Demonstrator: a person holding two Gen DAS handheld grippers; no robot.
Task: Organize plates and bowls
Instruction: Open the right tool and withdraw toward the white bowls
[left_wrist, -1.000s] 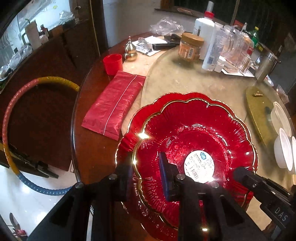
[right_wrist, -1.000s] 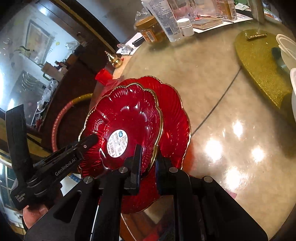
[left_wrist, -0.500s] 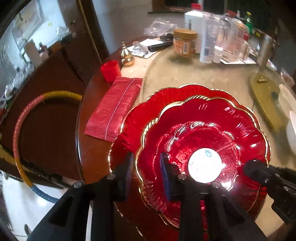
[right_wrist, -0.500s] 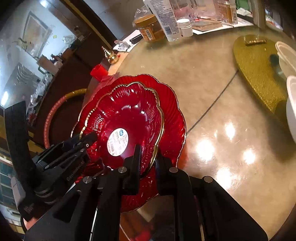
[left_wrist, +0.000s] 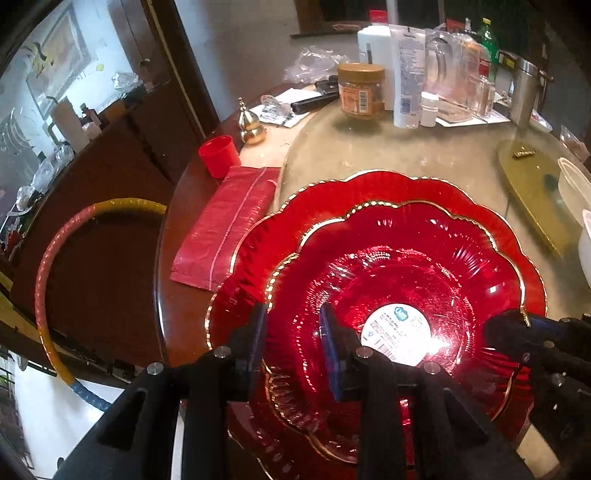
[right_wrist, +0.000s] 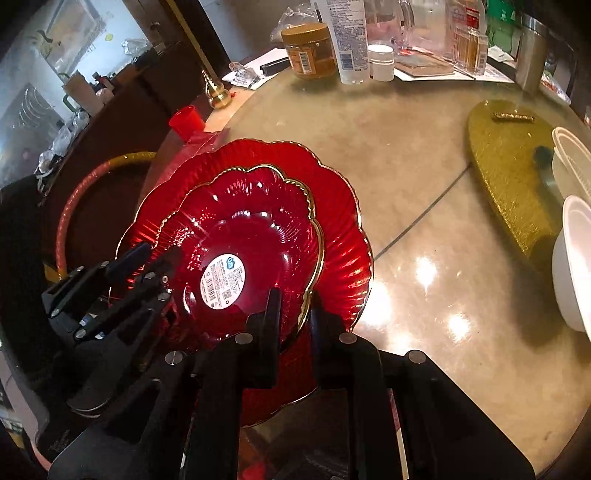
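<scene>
A smaller red scalloped bowl (left_wrist: 406, 280) with a gold rim and a white sticker sits over a larger red scalloped plate (left_wrist: 369, 195) on the table. My left gripper (left_wrist: 293, 336) straddles the bowl's left rim, one finger inside and one outside, jaws a little apart. My right gripper (right_wrist: 293, 314) straddles the bowl's near rim the same way, its fingers close around the rim. Both show in the right wrist view: the bowl (right_wrist: 255, 229), the plate (right_wrist: 343, 218), and the left gripper (right_wrist: 147, 258).
White bowls (right_wrist: 576, 266) and a gold heart-shaped board (right_wrist: 506, 177) lie to the right. A jar (left_wrist: 360, 92), bottles, a steel cup (left_wrist: 524, 92), a red cup (left_wrist: 218, 155) and a red packet (left_wrist: 225, 229) stand at the back and left. A hoop (left_wrist: 48, 273) leans beyond the table edge.
The bowl has come down and sits more centred over the big plate. Both grippers still straddle its rim; the left jaws look slightly wider apart.
</scene>
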